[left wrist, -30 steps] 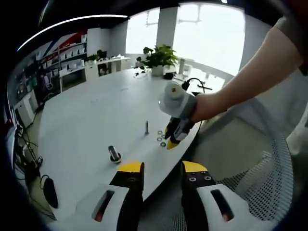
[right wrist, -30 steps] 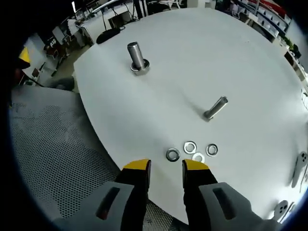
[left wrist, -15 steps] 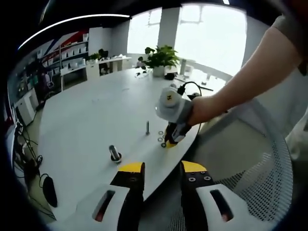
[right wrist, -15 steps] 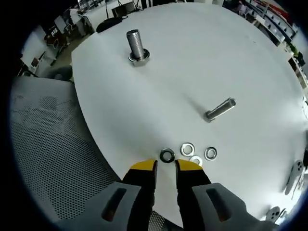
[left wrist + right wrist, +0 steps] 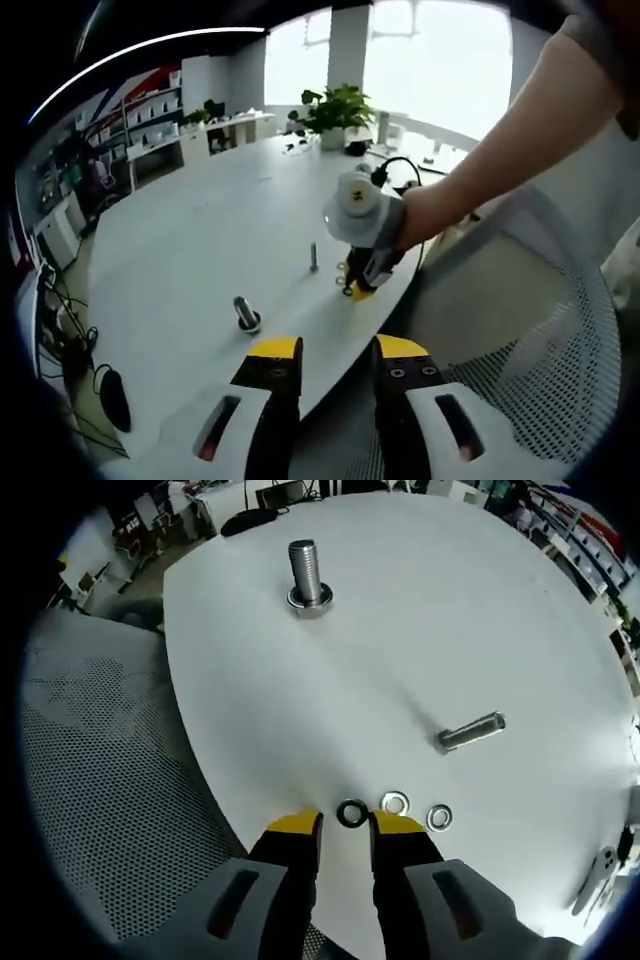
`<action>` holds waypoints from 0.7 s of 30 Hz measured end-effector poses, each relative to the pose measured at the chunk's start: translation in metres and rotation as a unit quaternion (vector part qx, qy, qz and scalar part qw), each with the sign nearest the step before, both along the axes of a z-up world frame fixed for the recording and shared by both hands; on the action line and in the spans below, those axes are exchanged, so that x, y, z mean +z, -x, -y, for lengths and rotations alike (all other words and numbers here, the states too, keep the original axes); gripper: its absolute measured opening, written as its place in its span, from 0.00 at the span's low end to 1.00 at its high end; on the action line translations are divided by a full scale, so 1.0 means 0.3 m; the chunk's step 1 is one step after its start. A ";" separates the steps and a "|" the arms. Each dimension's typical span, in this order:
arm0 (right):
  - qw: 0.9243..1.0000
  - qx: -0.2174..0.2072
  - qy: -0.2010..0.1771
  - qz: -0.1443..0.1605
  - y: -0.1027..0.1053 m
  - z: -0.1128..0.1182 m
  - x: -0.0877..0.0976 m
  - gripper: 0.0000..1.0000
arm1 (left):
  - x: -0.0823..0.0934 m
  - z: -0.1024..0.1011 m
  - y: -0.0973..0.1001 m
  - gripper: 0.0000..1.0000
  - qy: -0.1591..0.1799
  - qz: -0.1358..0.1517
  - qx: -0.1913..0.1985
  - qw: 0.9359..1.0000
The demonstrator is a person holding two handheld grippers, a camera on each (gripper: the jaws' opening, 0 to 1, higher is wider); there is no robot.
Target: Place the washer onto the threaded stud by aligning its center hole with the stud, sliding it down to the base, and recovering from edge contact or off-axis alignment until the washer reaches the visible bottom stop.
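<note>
Between the right gripper's [image 5: 345,823] parted yellow-tipped jaws lies a dark steel ring washer [image 5: 351,813], flat on the white round table [image 5: 420,610] near its edge, not clamped. Two more shiny flat washers [image 5: 396,802] sit just beside it. Farther off stands a slim threaded stud [image 5: 471,731], and well beyond, a thick upright bolt [image 5: 309,575]. Off the table's edge, the left gripper [image 5: 336,346] hangs with jaws apart, holding nothing.

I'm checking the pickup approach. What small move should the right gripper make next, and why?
Probably ease the right gripper slightly forward and close on the dark washer. Its jaws are open, the washer lies flat on the table between their tips, not yet gripped.
</note>
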State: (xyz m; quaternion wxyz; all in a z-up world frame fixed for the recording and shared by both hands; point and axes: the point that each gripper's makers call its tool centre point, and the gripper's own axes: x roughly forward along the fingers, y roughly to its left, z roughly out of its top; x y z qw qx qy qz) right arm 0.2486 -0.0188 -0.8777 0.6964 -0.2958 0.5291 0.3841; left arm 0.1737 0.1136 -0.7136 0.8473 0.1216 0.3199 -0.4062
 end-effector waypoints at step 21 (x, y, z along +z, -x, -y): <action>0.992 0.079 0.083 -0.044 -0.013 -0.002 -0.012 0.15 | -0.002 -0.021 -0.012 0.25 -0.024 0.018 0.005 1.000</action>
